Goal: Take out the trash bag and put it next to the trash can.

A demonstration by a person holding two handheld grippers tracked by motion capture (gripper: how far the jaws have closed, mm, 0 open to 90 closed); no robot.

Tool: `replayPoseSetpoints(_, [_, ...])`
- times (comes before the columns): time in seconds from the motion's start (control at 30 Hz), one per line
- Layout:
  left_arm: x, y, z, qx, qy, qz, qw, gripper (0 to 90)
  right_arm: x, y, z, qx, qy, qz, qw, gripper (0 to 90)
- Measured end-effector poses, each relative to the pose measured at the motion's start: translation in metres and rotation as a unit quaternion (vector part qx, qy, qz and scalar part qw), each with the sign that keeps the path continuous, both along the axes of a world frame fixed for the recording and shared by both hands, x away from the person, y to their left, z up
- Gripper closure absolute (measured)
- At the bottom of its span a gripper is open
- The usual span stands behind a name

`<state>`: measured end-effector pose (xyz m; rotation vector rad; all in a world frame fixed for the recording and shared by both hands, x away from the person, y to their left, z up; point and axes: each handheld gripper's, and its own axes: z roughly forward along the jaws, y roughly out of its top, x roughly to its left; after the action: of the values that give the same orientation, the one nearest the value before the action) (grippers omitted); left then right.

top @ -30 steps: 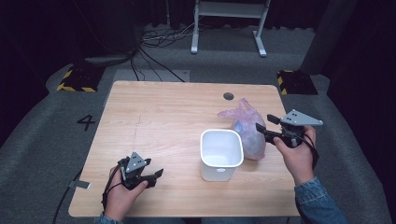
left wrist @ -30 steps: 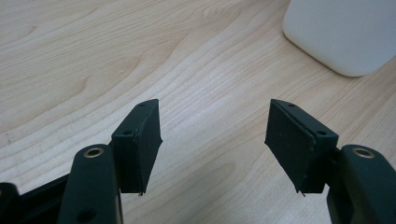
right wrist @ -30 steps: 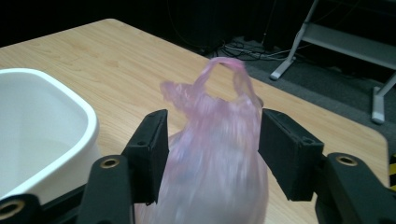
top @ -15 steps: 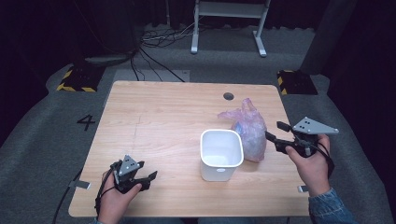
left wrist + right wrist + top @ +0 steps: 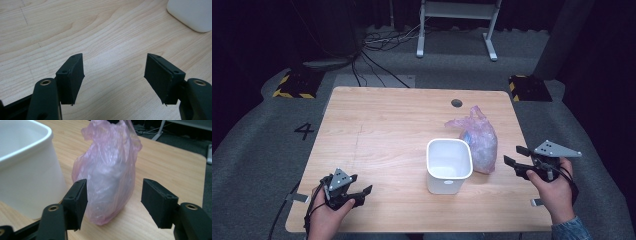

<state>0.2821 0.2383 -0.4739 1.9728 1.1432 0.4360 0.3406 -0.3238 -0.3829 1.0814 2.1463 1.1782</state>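
pink plastic bag (image 5: 479, 142) stands on the right half of the wooden table (image 5: 382, 130), leaning against or at least touching the far-right side of the white tub (image 5: 449, 165); the contact itself is hard to make out from above. its top is bunched into a loose knot, so it keeps its shape and stands up on its own, with something pale and partly see-through inside that i cannot identify.

right gripper (image 5: 516, 161) sits just to the right of the bag, low and level, aimed straight at it. in the right gripper view the bag (image 5: 107, 172) fills the gap ahead of the two black pads, which stand apart and touch nothing; the jaws have just been opening wider, with nothing between them yet. that spread suits the bag's bulging middle, so this looks like a lineup for a side grasp, probably to lift the bag into the tub (image 5: 25, 162) beside it.

left gripper (image 5: 357, 192) rests near the table's front-left corner, well apart from both things. its jaws are also released and have just been opening, with bare wood (image 5: 107, 37) between them and a corner of the tub (image 5: 191, 13) far ahead. it seems parked out of the way.
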Motion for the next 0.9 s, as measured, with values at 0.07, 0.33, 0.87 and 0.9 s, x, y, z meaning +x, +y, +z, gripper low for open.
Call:
replayPoseSetpoints(0.07, [0.001, 0.0, -0.001, 0.003, 0.001, -0.001, 1.0, 30.8, -0.003, -0.006, -0.008, 0.0, 0.013, -0.002, 0.9999, 37.2])
replayPoseSetpoints(0.33, [0.003, -0.001, -0.004, 0.007, 0.004, -0.003, 1.0, 30.1, -0.009, -0.017, -0.023, -0.001, 0.036, -0.01, 0.9993, 35.7])
replayPoseSetpoints(0.87, [0.008, -0.001, -0.013, 0.015, 0.022, -0.005, 0.9996, 28.8, -0.014, -0.04, -0.059, -0.026, 0.098, -0.021, 0.9946, 30.6])
replayPoseSetpoints(0.9, [0.008, -0.001, -0.014, 0.015, 0.023, -0.004, 0.9996, 28.7, -0.014, -0.041, -0.06, -0.029, 0.1, -0.021, 0.9944, 30.5])
